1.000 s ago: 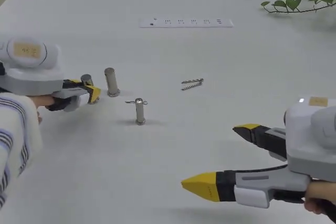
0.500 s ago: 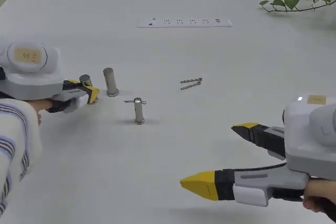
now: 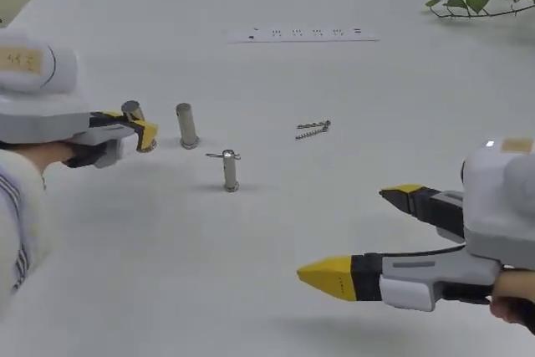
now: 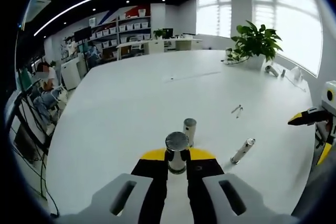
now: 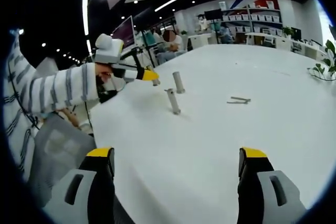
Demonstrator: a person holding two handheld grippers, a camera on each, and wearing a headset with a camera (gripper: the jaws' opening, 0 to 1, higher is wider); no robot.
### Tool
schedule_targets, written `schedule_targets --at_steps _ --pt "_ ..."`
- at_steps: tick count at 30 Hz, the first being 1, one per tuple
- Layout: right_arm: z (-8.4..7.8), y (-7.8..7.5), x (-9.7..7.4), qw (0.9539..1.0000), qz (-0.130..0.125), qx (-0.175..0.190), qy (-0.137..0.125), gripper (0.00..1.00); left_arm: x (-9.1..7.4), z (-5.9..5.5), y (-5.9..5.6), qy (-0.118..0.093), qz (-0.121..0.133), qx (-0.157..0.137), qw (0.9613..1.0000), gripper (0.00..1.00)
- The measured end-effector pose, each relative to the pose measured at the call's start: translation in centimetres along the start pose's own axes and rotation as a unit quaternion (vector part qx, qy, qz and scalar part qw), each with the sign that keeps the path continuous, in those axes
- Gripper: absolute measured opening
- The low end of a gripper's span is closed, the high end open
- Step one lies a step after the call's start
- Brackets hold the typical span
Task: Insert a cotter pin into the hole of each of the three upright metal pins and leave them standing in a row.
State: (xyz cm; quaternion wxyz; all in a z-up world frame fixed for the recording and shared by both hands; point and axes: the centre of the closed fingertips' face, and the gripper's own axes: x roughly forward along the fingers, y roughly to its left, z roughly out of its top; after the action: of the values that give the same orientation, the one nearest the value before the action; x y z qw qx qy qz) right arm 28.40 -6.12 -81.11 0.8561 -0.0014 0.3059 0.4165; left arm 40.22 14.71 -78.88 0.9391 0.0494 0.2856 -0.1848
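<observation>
Left gripper (image 3: 144, 135) stays clamped on the end pin (image 3: 131, 111), left of the fitted pin (image 3: 230, 171). Right gripper (image 3: 343, 236) waits with jaws apart; cotter pins (image 3: 313, 130) untouched.

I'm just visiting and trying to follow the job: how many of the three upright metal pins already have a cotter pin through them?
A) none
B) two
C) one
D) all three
C: the front pin has a cotter pin across its top, while the middle pin and the left pin, held in the left gripper, are bare, and loose cotter pins lie on the table.
</observation>
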Motion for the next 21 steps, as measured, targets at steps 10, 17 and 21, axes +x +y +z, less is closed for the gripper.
schedule_targets --at_steps 10,17,21 --pt "-0.2 0.1 0.0 1.0000 -0.001 -0.003 0.006 1.00 -4.1 0.7 -4.7 0.002 -0.049 0.097 0.9940 0.11" --pt "-0.6 0.2 -0.4 0.9999 -0.003 -0.006 0.009 0.99 -6.2 1.7 -8.9 -0.013 -0.103 0.112 0.9883 0.11" --pt "-0.9 0.3 -0.6 1.0000 -0.004 -0.002 0.009 0.99 -6.1 1.8 -10.8 -0.027 -0.140 0.103 0.9844 0.11"
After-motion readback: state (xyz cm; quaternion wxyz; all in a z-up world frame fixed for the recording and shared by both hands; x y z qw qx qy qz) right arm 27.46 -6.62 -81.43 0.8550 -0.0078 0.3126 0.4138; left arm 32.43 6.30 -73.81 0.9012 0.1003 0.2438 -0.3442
